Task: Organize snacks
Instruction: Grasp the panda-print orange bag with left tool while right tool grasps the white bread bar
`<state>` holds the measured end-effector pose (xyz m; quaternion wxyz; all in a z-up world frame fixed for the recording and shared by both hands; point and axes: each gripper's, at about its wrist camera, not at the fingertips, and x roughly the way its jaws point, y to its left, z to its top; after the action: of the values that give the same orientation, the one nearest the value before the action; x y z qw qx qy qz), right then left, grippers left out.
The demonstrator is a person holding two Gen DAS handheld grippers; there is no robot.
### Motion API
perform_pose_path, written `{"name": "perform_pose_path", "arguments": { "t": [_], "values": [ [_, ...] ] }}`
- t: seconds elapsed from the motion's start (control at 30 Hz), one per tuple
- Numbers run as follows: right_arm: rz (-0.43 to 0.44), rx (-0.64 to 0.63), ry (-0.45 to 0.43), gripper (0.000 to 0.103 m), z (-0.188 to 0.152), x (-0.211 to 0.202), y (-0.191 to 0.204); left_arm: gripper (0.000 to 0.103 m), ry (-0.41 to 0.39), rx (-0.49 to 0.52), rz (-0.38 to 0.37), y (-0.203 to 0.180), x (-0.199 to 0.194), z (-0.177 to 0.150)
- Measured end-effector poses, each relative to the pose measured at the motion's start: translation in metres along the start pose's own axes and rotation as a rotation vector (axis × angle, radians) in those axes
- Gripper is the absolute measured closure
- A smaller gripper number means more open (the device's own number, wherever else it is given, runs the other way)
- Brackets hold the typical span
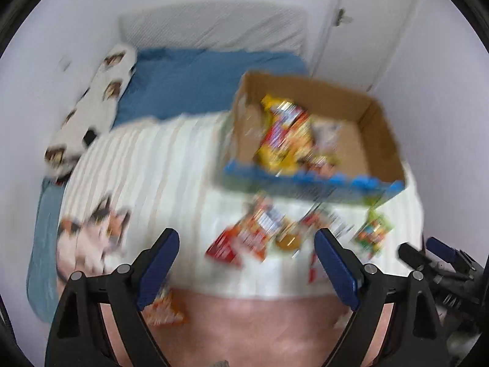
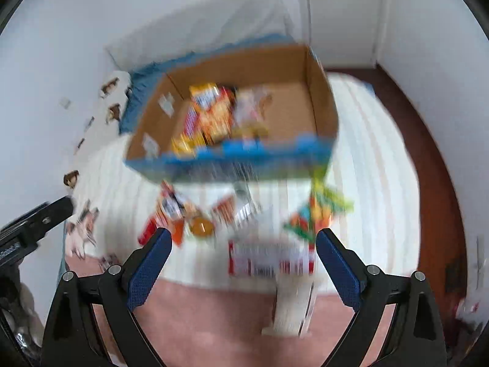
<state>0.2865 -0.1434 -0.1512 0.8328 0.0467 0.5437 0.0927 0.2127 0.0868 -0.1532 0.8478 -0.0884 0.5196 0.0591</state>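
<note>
Nearest the lens in the left wrist view, the left tool [image 1: 247,263] has its blue-padded fingers [image 1: 160,267] spread wide with nothing between them, over a pink strip of bedding [image 1: 259,324]. The right tool [image 2: 244,264] is spread just as wide and empty, and its dark tip also shows at 4 o'clock in the left view. Both views are smeared by motion, so labels cannot be read. On the white striped blanket [image 1: 159,165] lies a loose scatter of snack packets [image 1: 253,235], red, orange and white, with a round amber piece among them; a green-and-orange packet [image 1: 374,234] sits at 4 o'clock of the scatter, apart from it. In the right view a red-and-white packet [image 2: 270,258] lies between the finger lines at 6 o'clock, with a pale flat box [image 2: 292,309] just below it on the pink strip. An orange packet [image 1: 163,309] lies beside the left finger at 7 o'clock. At 1 o'clock stands an open cardboard box [image 1: 379,113] with a blue printed front wall, holding yellow, red and orange packets [image 1: 285,134] heaped toward its left half; its right half shows bare cardboard floor. The blanket to the box's left, around 10 o'clock, is open, bounded by a cat-print pillow [image 1: 91,104] along the wall. In the right view the bed edge curves at 3 o'clock, with dark red floor [image 2: 434,165] beyond.
</note>
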Motion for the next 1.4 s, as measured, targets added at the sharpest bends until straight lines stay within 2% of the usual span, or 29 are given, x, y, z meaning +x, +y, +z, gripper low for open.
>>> {"name": "perform_pose_path", "arguments": {
  "t": [0.17,0.3,0.53,0.73,0.77,0.83,0.9,0.97,1.0,1.1,1.23,1.3,1.4],
  "values": [
    [-0.023,0.12,0.121,0.006,-0.05,0.05,-0.033,0.012,0.174,-0.13,0.081,0.06,0.049,-0.057],
    [-0.023,0.204,0.178,0.006,-0.074,0.074,-0.052,0.012,0.294,-0.247,0.074,0.098,0.087,-0.09],
    [-0.055,0.278,0.212,0.006,-0.094,0.095,-0.068,0.012,0.378,-0.346,0.091,0.135,0.127,-0.111],
    [-0.088,0.288,0.245,0.006,-0.097,0.116,-0.072,0.014,0.39,-0.353,0.099,0.141,0.159,-0.113],
    [-0.092,0.284,0.252,0.006,-0.097,0.119,-0.072,0.019,0.381,-0.348,0.102,0.14,0.161,-0.112],
    [-0.109,0.274,0.27,0.006,-0.099,0.129,-0.073,0.044,0.365,-0.335,0.112,0.134,0.161,-0.112],
    [-0.113,0.267,0.28,0.008,-0.102,0.136,-0.073,0.047,0.362,-0.321,0.092,0.125,0.16,-0.113],
    [-0.145,0.249,0.274,0.037,-0.106,0.139,-0.073,0.048,0.368,-0.291,0.073,0.107,0.157,-0.119],
    [-0.158,0.235,0.268,0.04,-0.108,0.138,-0.073,0.048,0.372,-0.272,0.06,0.097,0.155,-0.121],
    [-0.132,0.234,0.264,0.043,-0.115,0.133,-0.072,0.048,0.397,-0.214,0.01,0.058,0.149,-0.136],
    [-0.062,0.209,0.332,0.044,-0.142,0.128,-0.055,0.048,0.446,-0.159,-0.067,0.006,0.149,-0.159],
    [-0.037,0.193,0.364,0.044,-0.156,0.128,-0.047,0.048,0.467,-0.126,-0.08,-0.016,0.151,-0.17],
    [-0.031,0.17,0.394,0.043,-0.172,0.129,-0.038,0.048,0.469,-0.048,-0.057,-0.039,0.154,-0.181]
  ]
}}
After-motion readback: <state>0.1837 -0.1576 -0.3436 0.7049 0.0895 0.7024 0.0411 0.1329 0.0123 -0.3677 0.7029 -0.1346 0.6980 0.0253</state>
